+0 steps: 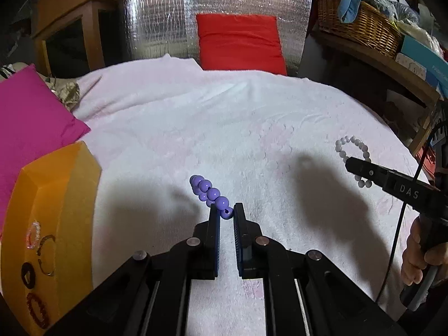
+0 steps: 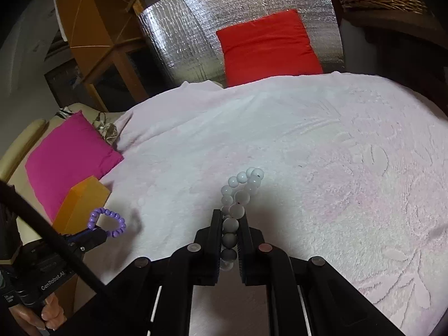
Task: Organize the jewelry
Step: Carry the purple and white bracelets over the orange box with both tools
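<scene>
Pale pink textured blanket (image 1: 224, 128) is covering the surface, with a red cushion (image 1: 239, 42) leaning against silver foil insulation (image 1: 156, 14) at 12 o'clock and a magenta pillow (image 1: 30, 117) lying at 9 o'clock in the left wrist view.

Left tongs (image 1: 226, 210) are pinching the purple bead bracelet (image 1: 210, 191) by its nearest bead, right at the fingertips; the rest of the loop is sticking out toward 11 o'clock, edge-on to that camera. From the right wrist view the same bracelet (image 2: 107, 222) is showing as an open ring projecting from the left tongs (image 2: 103, 232) at 9 o'clock, just beside the orange box (image 2: 81, 204).

Right tongs (image 2: 230, 224) are clamping on the white bead bracelet (image 2: 240, 193), with several beads sitting deep between the two fingers and the remaining loop rising toward 12 o'clock. In the left wrist view that bracelet (image 1: 353, 156) is hanging around the tip of the right tongs (image 1: 361, 168) at 3 o'clock.

At 8 o'clock in the left wrist view, the orange box (image 1: 53, 218) is holding a pink bead ring (image 1: 33, 235), thin wire hoops (image 1: 46, 254), a dark bracelet (image 1: 28, 275) and a red bead bracelet (image 1: 37, 310).
</scene>
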`<state>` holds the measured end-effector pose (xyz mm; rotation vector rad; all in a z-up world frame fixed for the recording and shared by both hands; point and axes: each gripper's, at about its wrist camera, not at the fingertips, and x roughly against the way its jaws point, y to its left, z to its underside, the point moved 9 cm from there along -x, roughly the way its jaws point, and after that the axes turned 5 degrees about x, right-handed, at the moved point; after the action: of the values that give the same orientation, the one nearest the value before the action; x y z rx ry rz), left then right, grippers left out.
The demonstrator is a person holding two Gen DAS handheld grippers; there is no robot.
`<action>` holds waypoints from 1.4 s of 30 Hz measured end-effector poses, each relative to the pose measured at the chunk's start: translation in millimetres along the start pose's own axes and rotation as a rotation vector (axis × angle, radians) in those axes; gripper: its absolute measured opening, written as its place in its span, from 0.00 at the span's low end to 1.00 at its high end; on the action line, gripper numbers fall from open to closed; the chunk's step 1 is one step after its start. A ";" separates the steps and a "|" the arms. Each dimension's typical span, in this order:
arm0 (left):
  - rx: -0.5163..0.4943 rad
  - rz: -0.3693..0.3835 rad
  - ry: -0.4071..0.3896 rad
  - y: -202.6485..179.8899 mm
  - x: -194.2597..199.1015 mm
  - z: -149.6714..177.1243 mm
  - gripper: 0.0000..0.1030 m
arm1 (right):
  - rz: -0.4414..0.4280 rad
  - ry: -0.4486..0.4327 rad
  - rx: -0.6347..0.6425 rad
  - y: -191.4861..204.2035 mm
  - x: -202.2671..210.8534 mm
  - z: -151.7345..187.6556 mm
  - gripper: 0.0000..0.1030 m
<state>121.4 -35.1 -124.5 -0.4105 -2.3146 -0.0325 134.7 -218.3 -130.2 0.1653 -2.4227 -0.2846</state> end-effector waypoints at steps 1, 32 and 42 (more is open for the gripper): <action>0.000 -0.002 -0.010 0.2 4.1 -1.0 0.09 | -0.004 -0.002 0.001 1.5 1.6 -0.1 0.10; 0.077 -0.153 -0.219 59.3 132.1 4.0 0.09 | -0.225 -0.106 0.059 147.6 32.5 8.3 0.10; 0.152 -0.192 -0.271 100.0 161.1 3.8 0.09 | -0.314 -0.105 0.096 196.2 31.4 17.4 0.10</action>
<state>44.1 105.8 -23.9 -0.1201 -2.5957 0.1116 91.0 -31.6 -75.1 0.5895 -2.5111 -0.3237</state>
